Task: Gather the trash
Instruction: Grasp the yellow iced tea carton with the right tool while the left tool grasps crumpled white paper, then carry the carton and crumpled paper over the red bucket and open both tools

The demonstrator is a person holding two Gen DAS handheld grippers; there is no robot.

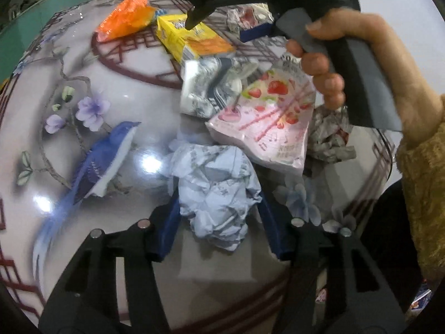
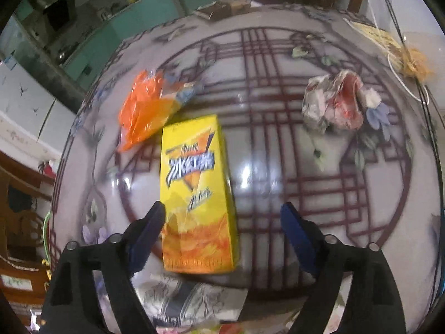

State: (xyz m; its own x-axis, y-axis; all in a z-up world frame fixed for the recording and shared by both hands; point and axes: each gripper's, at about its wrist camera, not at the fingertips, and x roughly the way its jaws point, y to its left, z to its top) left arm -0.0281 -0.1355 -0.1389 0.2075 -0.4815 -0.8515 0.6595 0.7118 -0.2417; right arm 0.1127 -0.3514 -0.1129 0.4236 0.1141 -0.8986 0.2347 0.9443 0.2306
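In the left wrist view my left gripper (image 1: 219, 217) is closed onto a crumpled pale blue paper ball (image 1: 215, 192), its blue fingers (image 1: 169, 228) pressing both sides. Beyond it lie a pink strawberry snack packet (image 1: 267, 122), a grey printed wrapper (image 1: 205, 89), a yellow drink carton (image 1: 192, 39) and an orange plastic bag (image 1: 125, 19). The person's hand holds the right gripper body (image 1: 347, 64) at the upper right. In the right wrist view my right gripper (image 2: 222, 222) is open, above the yellow carton (image 2: 194, 189), with the orange bag (image 2: 144, 111) at the left behind it.
The round glossy table (image 2: 278, 181) has a bird and lattice print. A crumpled grey and red paper wad (image 2: 333, 103) lies at the far right of the right wrist view. Another grey crumpled wad (image 1: 328, 136) lies beside the pink packet. Cords and a straw bundle (image 2: 400, 53) lie at the table's far right edge.
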